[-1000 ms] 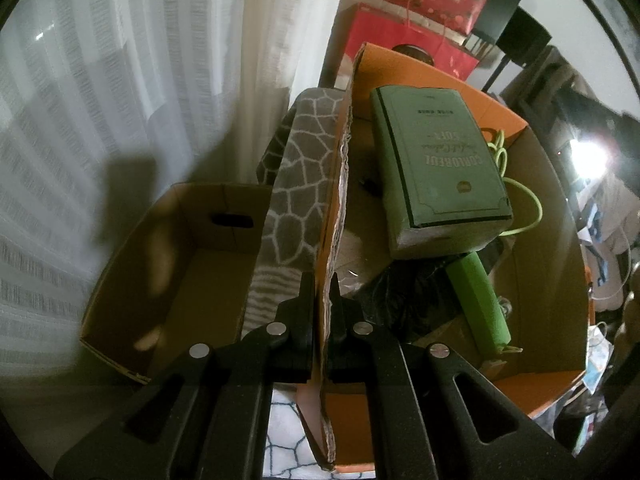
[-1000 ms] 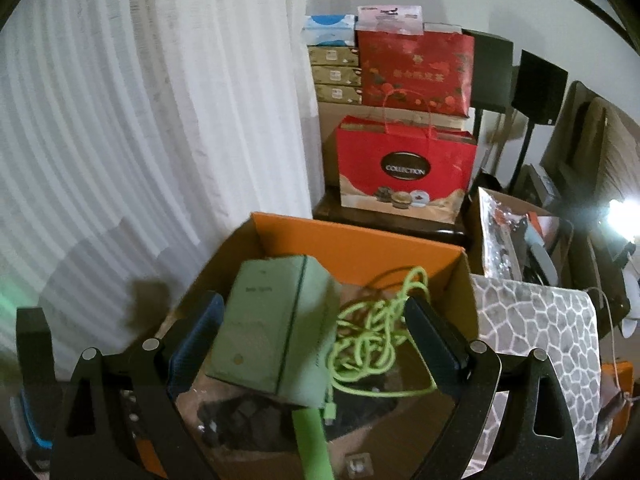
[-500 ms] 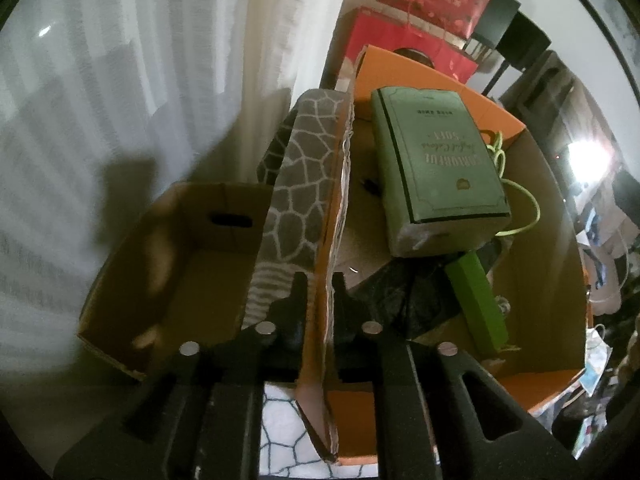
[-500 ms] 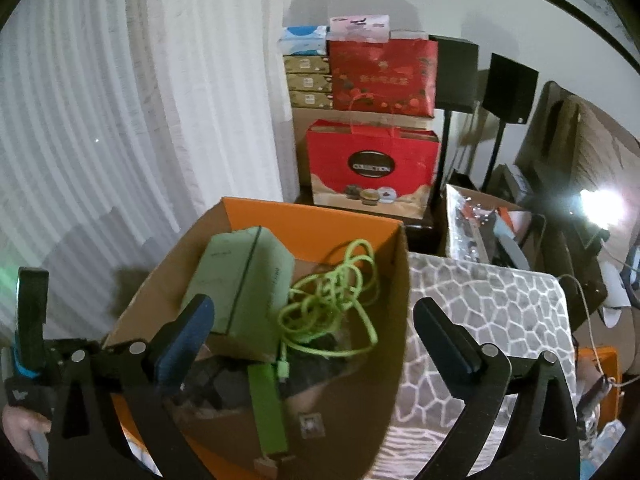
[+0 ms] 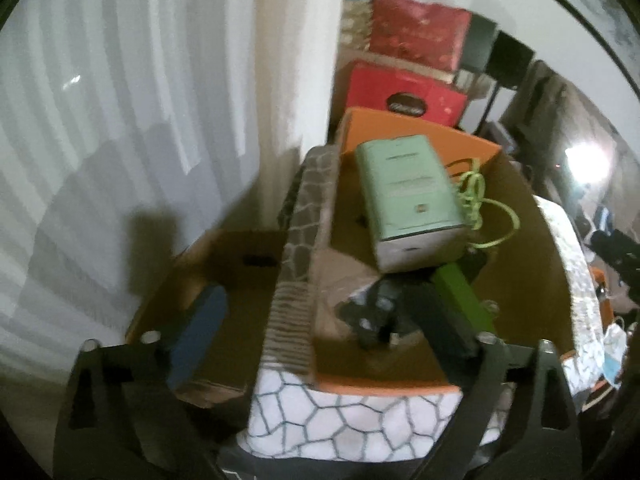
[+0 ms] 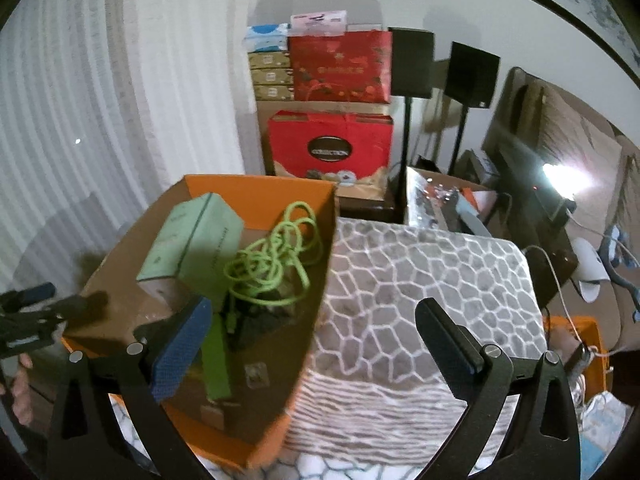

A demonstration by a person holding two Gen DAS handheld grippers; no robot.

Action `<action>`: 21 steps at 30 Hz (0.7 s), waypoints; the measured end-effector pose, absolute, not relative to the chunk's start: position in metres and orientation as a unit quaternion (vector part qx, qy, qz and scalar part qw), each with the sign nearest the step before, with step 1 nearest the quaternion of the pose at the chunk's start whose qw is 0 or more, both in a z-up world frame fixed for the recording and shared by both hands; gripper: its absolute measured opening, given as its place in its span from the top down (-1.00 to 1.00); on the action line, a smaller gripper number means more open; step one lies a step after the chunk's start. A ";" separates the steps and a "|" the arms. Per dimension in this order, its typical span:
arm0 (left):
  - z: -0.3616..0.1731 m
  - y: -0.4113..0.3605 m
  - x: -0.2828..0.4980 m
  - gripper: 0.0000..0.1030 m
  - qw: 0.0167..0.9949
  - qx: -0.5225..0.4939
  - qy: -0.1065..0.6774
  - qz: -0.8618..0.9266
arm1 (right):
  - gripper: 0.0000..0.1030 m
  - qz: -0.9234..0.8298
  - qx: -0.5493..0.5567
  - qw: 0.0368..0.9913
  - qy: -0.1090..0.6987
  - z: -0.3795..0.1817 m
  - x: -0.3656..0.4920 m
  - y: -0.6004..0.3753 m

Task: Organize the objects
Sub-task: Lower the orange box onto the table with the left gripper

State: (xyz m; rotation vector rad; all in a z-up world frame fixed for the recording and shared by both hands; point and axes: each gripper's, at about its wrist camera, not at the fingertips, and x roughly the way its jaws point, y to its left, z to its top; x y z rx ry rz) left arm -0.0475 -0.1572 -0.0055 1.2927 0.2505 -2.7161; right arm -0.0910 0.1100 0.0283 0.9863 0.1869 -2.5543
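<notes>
An orange cardboard box point(image 5: 404, 389) point(image 6: 256, 188) stands on a grey-and-white patterned cushion point(image 6: 424, 280). It holds a pale green box point(image 5: 408, 196) point(image 6: 188, 240), a coiled green cable point(image 5: 476, 192) point(image 6: 272, 260), a green stick-shaped device point(image 5: 464, 300) point(image 6: 216, 364) and dark items. My left gripper point(image 5: 324, 328) is open and empty, its fingers wide apart over the box's near left wall. My right gripper point(image 6: 316, 344) is open and empty, straddling the box's right wall. The left gripper also shows at the left edge of the right wrist view point(image 6: 24, 320).
An empty brown cardboard box point(image 5: 224, 240) sits left of the orange box, by a white curtain point(image 5: 140, 100). Red gift bags point(image 6: 332, 148) and stacked boxes stand behind. Black speakers on stands point(image 6: 472, 76) and cluttered furniture are at the right.
My left gripper has let go of the orange box's left wall and opened wide, pulling back. My right gripper has shifted right and back, from over the box's contents to its right wall.
</notes>
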 end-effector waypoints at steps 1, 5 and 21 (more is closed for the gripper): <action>-0.002 -0.151 -0.046 -0.99 0.059 0.423 0.076 -0.901 | -0.99 -0.914 0.351 0.192 0.068 0.028 -0.088 0.116; 0.008 -0.124 -0.039 -0.99 0.038 0.414 0.055 -0.908 | -0.99 -0.918 0.348 0.178 0.062 0.028 -0.076 0.140; 0.031 -0.039 0.001 -0.99 -0.016 0.369 0.048 -0.928 | -0.99 -0.932 0.333 0.133 0.049 0.025 -0.026 0.201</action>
